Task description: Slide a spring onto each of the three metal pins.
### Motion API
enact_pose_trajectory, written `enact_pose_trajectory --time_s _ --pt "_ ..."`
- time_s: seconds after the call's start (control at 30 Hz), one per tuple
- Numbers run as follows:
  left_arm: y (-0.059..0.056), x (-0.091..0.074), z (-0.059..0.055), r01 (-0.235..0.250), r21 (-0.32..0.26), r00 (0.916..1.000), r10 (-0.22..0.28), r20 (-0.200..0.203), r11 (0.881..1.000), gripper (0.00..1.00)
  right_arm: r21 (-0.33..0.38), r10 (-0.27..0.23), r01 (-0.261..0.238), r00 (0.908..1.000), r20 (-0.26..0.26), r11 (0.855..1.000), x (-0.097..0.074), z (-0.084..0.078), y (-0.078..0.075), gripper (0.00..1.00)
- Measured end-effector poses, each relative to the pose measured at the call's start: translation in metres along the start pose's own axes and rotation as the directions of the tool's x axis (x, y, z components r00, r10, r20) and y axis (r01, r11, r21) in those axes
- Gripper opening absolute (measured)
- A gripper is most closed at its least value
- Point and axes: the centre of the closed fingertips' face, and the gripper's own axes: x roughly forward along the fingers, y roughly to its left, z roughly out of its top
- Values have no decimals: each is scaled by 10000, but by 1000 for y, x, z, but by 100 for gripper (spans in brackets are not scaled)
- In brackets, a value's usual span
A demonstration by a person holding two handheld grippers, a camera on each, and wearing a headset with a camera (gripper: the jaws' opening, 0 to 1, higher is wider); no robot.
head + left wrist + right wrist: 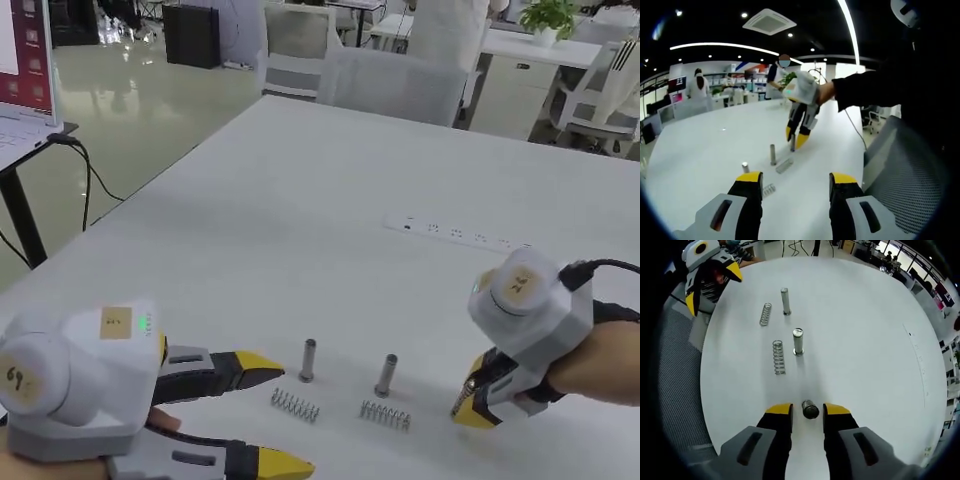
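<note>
Two bare metal pins stand upright on the white table [330, 200], one on the left [307, 360] and one on the right [387, 375]. A loose spring lies in front of each, the left spring [295, 405] and the right spring [385, 415]. In the right gripper view the third pin [810, 409] stands between the jaws of my right gripper [808, 411], which sit narrowly apart on either side of it with small gaps. I cannot tell whether a spring is on that pin. My left gripper [272, 415] hovers open and empty at the near left, pointing at the pins.
A white power strip [455, 232] lies on the table beyond the pins. A laptop [25, 70] sits on a stand off the table's left edge, with a cable hanging down. Chairs [400, 80] stand at the far end.
</note>
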Motion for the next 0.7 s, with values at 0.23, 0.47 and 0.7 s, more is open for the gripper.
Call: enact_pose_trajectory --time_s 0.23,0.47,0.7 --pt "-1 1 1 54 38 10000 -54 20 10000 48 -10 -197 197 9992 349 9998 -13 9 1 23" --pt "-2 1 2 117 101 9999 -117 35 9999 47 -181 -267 281 9970 724 9994 -25 24 8 24" --pt "-3 1 3 151 150 9999 -152 59 9998 47 -418 -177 220 9947 1010 9989 -29 40 20 24"
